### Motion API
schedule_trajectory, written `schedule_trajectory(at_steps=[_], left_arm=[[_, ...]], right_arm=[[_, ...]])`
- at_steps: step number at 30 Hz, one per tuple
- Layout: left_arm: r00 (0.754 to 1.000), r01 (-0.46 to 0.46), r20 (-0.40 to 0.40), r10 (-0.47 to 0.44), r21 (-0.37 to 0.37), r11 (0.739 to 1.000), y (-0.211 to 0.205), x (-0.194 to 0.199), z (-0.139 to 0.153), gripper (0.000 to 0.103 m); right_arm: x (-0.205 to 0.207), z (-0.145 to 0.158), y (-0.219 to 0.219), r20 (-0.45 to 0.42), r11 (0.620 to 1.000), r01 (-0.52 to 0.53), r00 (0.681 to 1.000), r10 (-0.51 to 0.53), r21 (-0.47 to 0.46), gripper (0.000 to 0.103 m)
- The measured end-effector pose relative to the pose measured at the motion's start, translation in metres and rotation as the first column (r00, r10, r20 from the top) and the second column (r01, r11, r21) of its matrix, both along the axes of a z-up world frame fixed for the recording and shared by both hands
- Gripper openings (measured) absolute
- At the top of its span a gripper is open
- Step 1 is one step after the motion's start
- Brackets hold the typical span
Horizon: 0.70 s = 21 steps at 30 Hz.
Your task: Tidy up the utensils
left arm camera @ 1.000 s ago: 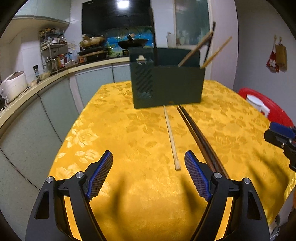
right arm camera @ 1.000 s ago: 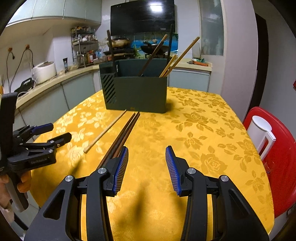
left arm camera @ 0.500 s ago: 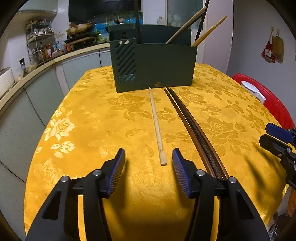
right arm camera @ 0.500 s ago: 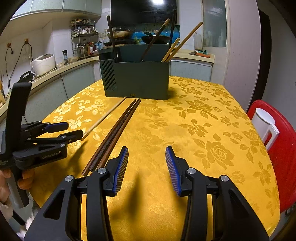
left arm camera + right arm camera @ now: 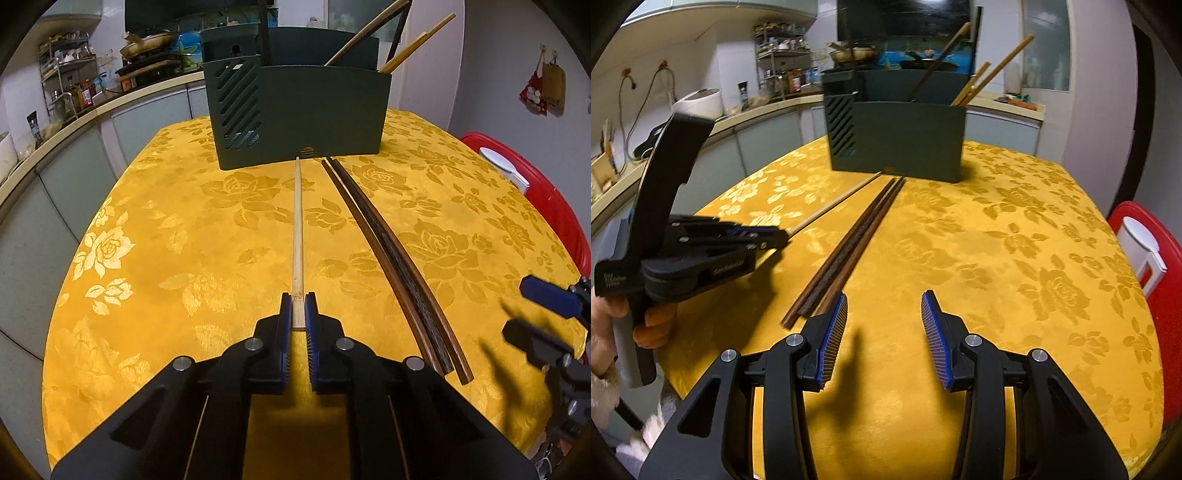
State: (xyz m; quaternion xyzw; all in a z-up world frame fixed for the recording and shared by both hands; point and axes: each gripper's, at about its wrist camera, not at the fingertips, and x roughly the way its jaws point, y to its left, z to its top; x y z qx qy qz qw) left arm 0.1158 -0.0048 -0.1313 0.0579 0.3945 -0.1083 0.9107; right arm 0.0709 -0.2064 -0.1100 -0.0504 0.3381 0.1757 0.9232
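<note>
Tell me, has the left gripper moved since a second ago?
Yes. The left gripper has come forward and down toward the dark green utensil holder, and is now shut on the near end of the light bamboo chopstick.

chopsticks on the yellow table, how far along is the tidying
Done: several chopsticks already stand in the dark green holder. In hand: the left gripper is shut on the near end of the light bamboo chopstick, which lies on the cloth. Left: the dark chopsticks lie loose; the right gripper is open and empty.
</note>
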Motion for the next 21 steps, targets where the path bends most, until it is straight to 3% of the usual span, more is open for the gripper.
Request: schedule_trajectory(at_steps=[13, 21], left_arm=[[1.0, -0.014, 0.015, 0.014, -0.004, 1.0, 0.008, -0.017, 0.0, 0.007], [1.0, -0.016, 0.017, 0.016, -0.008, 1.0, 0.01, -0.019, 0.0, 0.007]], right_arm=[[-0.01, -0.016, 0.029, -0.044, 0.99, -0.129, 0.991, 0.127, -0.052, 0.041], [-0.004, -0.017, 0.022, -0.032, 0.996, -0.076, 0.997, 0.074, -0.053, 0.035]])
